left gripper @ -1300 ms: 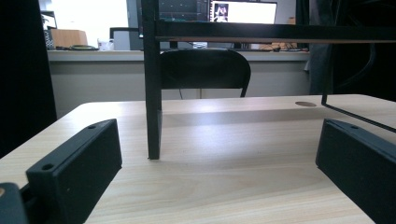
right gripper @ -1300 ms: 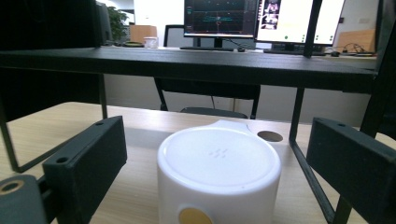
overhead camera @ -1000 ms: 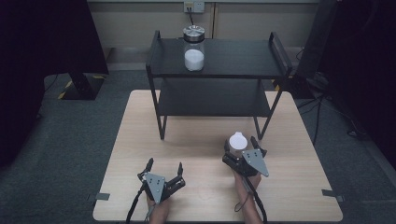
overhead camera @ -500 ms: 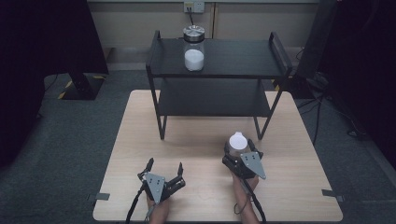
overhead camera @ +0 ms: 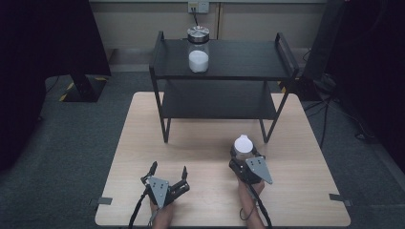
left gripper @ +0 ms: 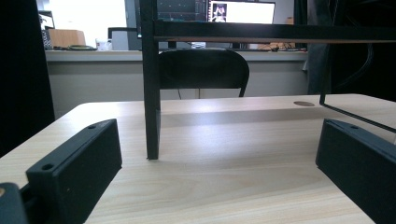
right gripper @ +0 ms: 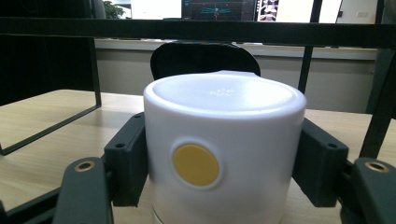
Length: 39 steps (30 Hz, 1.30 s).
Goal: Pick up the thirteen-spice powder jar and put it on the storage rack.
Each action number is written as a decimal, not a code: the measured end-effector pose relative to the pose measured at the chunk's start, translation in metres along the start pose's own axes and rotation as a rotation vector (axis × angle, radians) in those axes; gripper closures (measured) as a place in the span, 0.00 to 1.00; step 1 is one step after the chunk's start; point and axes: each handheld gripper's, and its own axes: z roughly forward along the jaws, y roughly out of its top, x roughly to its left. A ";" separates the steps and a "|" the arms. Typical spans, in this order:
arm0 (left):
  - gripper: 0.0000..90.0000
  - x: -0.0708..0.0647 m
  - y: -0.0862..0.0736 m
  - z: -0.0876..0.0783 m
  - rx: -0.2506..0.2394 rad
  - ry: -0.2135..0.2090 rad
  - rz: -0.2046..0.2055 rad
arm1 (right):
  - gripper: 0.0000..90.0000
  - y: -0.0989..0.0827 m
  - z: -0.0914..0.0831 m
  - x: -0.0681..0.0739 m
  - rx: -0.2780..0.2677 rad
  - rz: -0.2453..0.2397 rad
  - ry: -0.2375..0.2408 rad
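Now | right hand-held gripper (overhead camera: 242, 153) just closed | round smooth white-lidded jar (right gripper: 223, 140)

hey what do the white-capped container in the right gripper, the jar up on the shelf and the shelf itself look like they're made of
White-capped container: cap looks like smooth, slightly glossy white plastic with a yellow disc set in; the body below is hard to judge. Jar: clear, probably glass, with a shiny metal-looking lid and white contents. Shelf: thin black bars and flat decks, likely matte painted metal. The right gripper is closed on the container.
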 end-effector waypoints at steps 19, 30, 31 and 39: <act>0.00 -0.001 0.000 0.000 0.000 0.006 -0.001 | 0.33 0.006 -0.002 -0.006 0.017 -0.013 0.004; 0.00 -0.001 0.000 0.000 0.000 0.006 -0.001 | 0.33 0.018 -0.009 -0.014 -0.001 -0.034 0.048; 0.00 -0.001 0.000 0.000 0.000 0.006 -0.001 | 0.33 0.020 -0.010 -0.015 0.002 -0.037 0.053; 0.00 0.000 0.000 0.000 0.000 0.001 -0.001 | 0.33 0.031 -0.014 -0.024 -0.006 -0.057 0.104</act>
